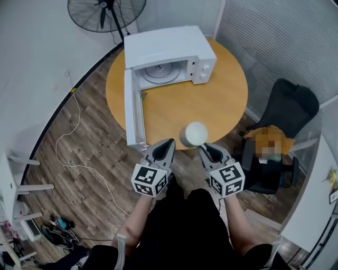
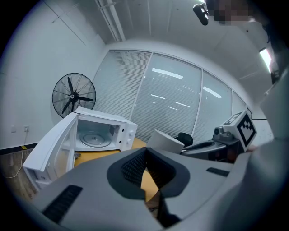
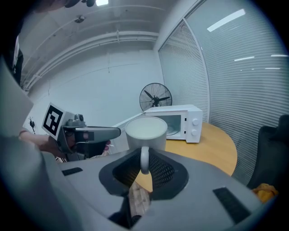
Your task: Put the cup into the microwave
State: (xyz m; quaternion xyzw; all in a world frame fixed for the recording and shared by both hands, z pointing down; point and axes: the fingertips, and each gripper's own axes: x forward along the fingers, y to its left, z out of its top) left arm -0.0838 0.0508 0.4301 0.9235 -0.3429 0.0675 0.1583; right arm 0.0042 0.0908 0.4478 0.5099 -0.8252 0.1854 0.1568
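Observation:
A white cup [image 1: 195,133] is at the near edge of the round wooden table [image 1: 222,100]. In the right gripper view the cup [image 3: 145,131] fills the middle, its handle [image 3: 144,160] sitting between the jaws of my right gripper [image 3: 144,172], which is shut on it. In the head view the right gripper [image 1: 205,150] reaches the cup from below. My left gripper [image 1: 166,147] is just left of the cup, shut and holding nothing. The white microwave [image 1: 171,55] stands at the table's far side, its door [image 1: 133,111] swung wide open towards me and its glass turntable [image 1: 162,73] bare.
A black floor fan [image 1: 105,13] stands beyond the table on the left. At the table's right is a black chair [image 1: 288,113] with an orange item on it. A white cable [image 1: 79,158] trails over the wooden floor at the left. Window blinds line the right wall.

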